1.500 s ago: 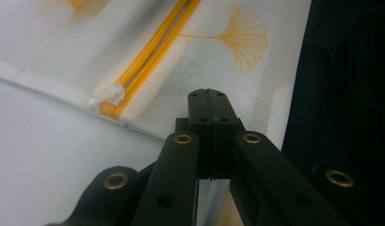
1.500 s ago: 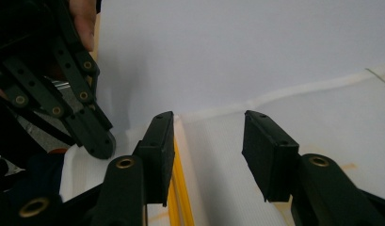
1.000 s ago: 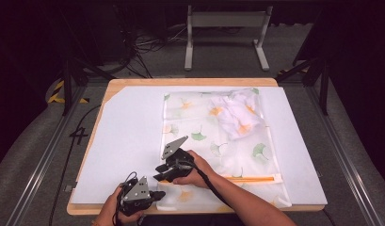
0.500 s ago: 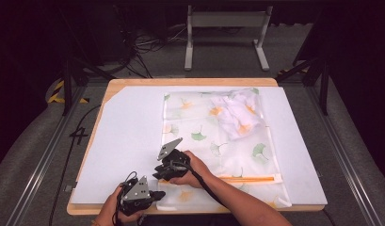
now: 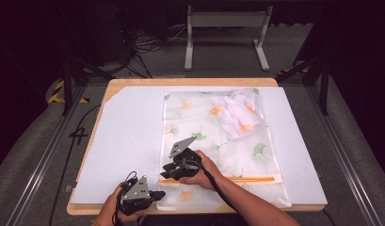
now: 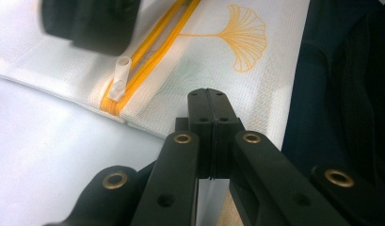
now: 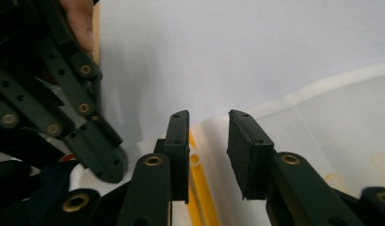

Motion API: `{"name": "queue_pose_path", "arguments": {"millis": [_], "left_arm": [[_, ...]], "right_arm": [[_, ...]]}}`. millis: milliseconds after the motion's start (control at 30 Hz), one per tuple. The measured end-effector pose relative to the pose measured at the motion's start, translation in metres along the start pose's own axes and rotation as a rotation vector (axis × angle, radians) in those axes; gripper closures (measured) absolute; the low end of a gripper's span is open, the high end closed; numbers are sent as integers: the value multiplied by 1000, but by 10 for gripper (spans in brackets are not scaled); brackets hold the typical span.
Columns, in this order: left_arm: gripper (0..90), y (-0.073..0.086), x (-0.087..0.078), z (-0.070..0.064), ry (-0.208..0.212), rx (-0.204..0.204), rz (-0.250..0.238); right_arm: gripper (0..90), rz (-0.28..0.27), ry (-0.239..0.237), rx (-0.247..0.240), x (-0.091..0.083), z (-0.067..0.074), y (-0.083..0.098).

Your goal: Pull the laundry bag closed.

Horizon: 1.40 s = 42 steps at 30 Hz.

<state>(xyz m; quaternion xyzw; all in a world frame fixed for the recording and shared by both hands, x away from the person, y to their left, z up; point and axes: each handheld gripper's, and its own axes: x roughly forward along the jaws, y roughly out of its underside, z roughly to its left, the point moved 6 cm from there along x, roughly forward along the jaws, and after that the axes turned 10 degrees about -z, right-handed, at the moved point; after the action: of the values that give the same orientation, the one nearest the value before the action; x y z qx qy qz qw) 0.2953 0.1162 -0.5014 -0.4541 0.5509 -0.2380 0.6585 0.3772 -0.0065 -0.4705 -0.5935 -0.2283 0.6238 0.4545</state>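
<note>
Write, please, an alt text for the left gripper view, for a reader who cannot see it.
The left gripper, its two black jaws shut together, rests at the edge of a white mesh bag printed with an orange ginkgo leaf. Just beyond it, the bag's orange zipper ends at a small white zipper pull.

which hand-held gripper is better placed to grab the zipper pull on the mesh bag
Right hand-held gripper: its jaws stand open over the orange zipper near the white pull. Left hand-held gripper is shut at the bag's corner.

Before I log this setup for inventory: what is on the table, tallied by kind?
Mesh laundry bag with ginkgo print: 1
Crumpled white garment inside it: 1
Orange zipper: 1
White zipper pull: 1
White table sheet: 1
Total: 5
</note>
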Motion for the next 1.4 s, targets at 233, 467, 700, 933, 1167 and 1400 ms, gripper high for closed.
{"name": "queue_pose_path", "arguments": {"millis": [233, 467, 700, 933, 1167, 1400], "left_arm": [[900, 0, 0, 0, -2, 2, 4], [900, 0, 0, 0, -2, 1, 3], [900, 0, 0, 0, 0, -2, 1], [900, 0, 0, 0, -1, 0, 4], [900, 0, 0, 0, -1, 2, 6], [900, 0, 0, 1, 1, 6, 9]], "right_arm": [[646, 33, -52, 99, -3, 6, 11], [589, 40, -104, 190, 7, 6, 17], [643, -29, -151, 331, 11, -1, 17], [729, -68, -145, 394, 9, -5, 16], [738, -45, -143, 405, 11, -4, 17], [772, -26, -116, 425, 13, -5, 19]]}}
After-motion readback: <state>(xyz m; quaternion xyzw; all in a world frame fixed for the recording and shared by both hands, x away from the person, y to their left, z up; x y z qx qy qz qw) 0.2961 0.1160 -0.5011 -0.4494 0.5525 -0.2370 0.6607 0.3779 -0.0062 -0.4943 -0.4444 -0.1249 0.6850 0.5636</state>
